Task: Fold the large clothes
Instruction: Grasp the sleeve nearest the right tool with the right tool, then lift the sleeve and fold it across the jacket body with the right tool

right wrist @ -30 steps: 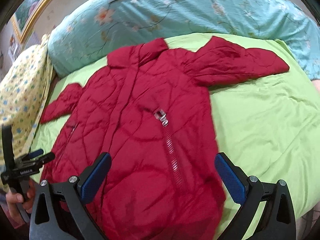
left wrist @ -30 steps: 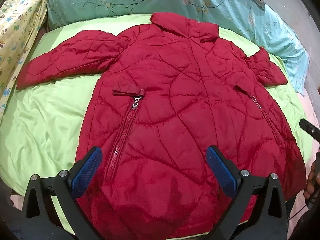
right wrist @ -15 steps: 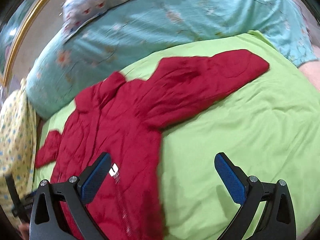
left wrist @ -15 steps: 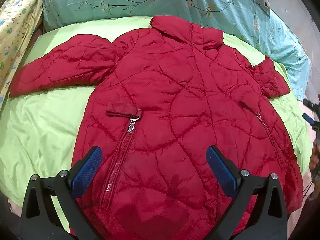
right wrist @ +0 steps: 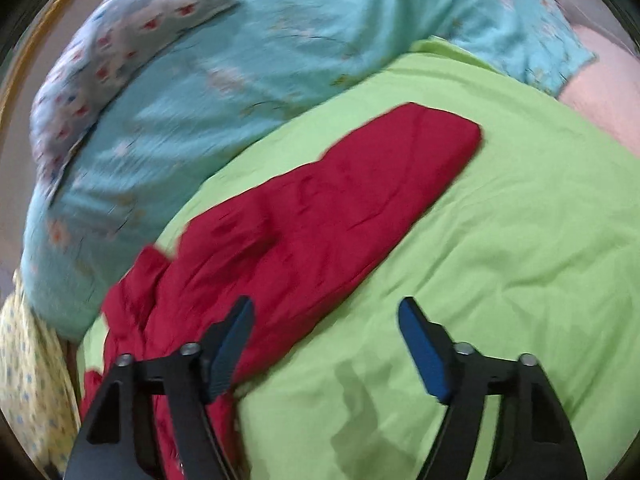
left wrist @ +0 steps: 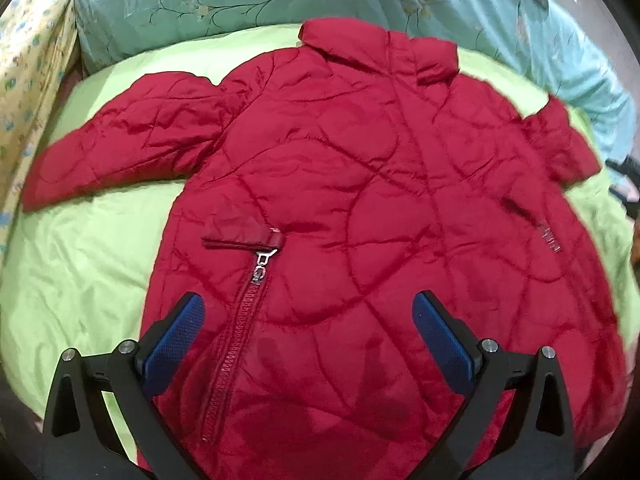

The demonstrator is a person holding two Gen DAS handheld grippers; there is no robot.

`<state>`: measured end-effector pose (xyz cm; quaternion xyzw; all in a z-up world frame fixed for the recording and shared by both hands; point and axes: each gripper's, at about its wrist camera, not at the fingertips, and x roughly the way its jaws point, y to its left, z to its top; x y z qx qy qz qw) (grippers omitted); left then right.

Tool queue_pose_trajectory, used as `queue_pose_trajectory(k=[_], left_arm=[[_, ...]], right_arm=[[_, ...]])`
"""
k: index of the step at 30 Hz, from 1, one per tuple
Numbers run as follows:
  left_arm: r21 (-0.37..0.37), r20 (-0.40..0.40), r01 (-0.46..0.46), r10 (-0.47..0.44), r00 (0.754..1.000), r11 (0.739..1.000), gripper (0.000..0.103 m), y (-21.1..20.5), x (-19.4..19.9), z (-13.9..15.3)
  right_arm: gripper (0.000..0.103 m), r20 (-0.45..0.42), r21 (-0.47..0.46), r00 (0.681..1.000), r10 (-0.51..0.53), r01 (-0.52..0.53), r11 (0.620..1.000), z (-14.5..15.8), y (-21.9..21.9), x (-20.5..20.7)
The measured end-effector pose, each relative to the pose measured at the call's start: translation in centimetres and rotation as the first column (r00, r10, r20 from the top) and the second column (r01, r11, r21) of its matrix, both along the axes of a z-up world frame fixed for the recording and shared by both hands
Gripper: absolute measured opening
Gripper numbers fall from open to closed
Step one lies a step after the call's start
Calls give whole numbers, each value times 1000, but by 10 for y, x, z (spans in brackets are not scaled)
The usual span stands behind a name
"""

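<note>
Red quilted jacket lies spread flat, front up, on the green sheet, collar at 12 o'clock, hem at 6, seen from my left wrist camera. One sleeve runs out toward 9 o'clock; the other is bunched near 3. No fold made yet, so I judge this the opening step: reaching for a sleeve.

My left gripper hovers above the lower front, jaws wide apart, nothing between them. My right gripper has just been closing part-way; its jaws stand apart and empty, the left pad over the sleeve's edge, the right over bare sheet. In that view the sleeve stretches toward 1 o'clock.

Next move, as I read it: bring the right gripper down to the sleeve's edge, pinch it, carry it across the body.

Around: teal floral quilt at 12 o'clock, yellow patterned cloth at 10. Neither blocks the fold. Puffy filling may slip from a shallow pinch.
</note>
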<state>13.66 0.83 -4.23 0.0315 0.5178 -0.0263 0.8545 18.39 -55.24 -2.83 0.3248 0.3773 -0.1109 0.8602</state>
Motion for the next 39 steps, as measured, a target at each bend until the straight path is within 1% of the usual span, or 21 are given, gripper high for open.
queue_pose_trajectory(k=[2, 5, 9, 10, 11, 13, 14, 16, 17, 18, 20, 21, 23, 24, 27, 29, 30, 33, 36, 39], left_arm=[[-5, -6, 11, -11, 1000, 1000, 103, -2, 0, -2], [-18, -4, 11, -11, 1000, 1000, 103, -3, 1, -3], [10, -19, 0, 1, 1000, 1000, 103, -6, 6, -7], [8, -25, -1, 2, 1000, 1000, 103, -7, 7, -8], [3, -31, -2, 2, 1000, 1000, 103, -7, 8, -9], [-2, -34, -2, 2, 999, 1000, 103, -8, 8, -11], [0, -38, -1, 1, 999, 1000, 103, -8, 8, -11], [10, -40, -3, 3, 999, 1000, 103, -10, 9, -12], [12, -44, -3, 4, 999, 1000, 103, -10, 9, -13], [9, -47, -3, 4, 999, 1000, 103, -10, 9, -13], [2, -51, -4, 4, 999, 1000, 103, -10, 9, -14], [-1, -50, -5, 5, 999, 1000, 103, -10, 9, -14], [-10, -54, -6, 5, 999, 1000, 103, -10, 10, -15], [-16, -53, -5, 4, 999, 1000, 103, -10, 9, -15], [-33, -47, -1, -1, 999, 999, 103, -10, 7, -13], [-40, -39, 3, -5, 999, 999, 103, -10, 4, -12], [-45, -39, 5, -6, 999, 999, 103, -9, 3, -11], [-59, -37, 1, -3, 999, 998, 103, -6, 2, -9], [-79, -28, -7, 5, 1000, 997, 103, 1, 0, -6], [-98, -18, -18, 16, 1000, 995, 103, 9, -2, -2]], right_arm=[[58, -5, 26, 999, -43, 43, 999, -10, -17, 9], [57, -4, 53, 996, -90, 90, 995, -23, -36, 22], [57, 0, 82, 992, -130, 130, 988, -38, -54, 38], [57, -1, 88, 990, -138, 138, 987, -40, -58, 40], [56, -4, 113, 989, -150, 149, 982, -47, -64, 43], [49, -5, 165, 987, -161, 160, 973, -56, -71, 48], [46, -6, 169, 987, -162, 161, 972, -60, -73, 52], [44, 5, 156, 987, -158, 155, 975, -62, -76, 56], [38, 11, 160, 987, -158, 154, 975, -63, -77, 58], [25, 15, 176, 987, -161, 156, 972, -65, -79, 59], [15, 30, 193, 986, -164, 156, 969, -64, -80, 58], [11, 56, 180, 987, -154, 141, 973, -57, -76, 56], [9, 85, 141, 989, -118, 105, 984, -45, -67, 55], [8, 105, 109, 991, -82, 70, 992, -34, -57, 56], [7, 138, 60, 990, -3, -5, 998, -12, -35, 55], [7, 170, 19, 983, 68, -73, 997, 8, -12, 53], [7, 181, 10, 979, 89, -93, 996, 14, -4, 52], [7, 221, -36, 956, 191, -188, 982, 38, 34, 49], [7, 247, -54, 932, 265, -260, 964, 56, 65, 48], [7, 270, -65, 896, 351, -347, 936, 71, 102, 50]])
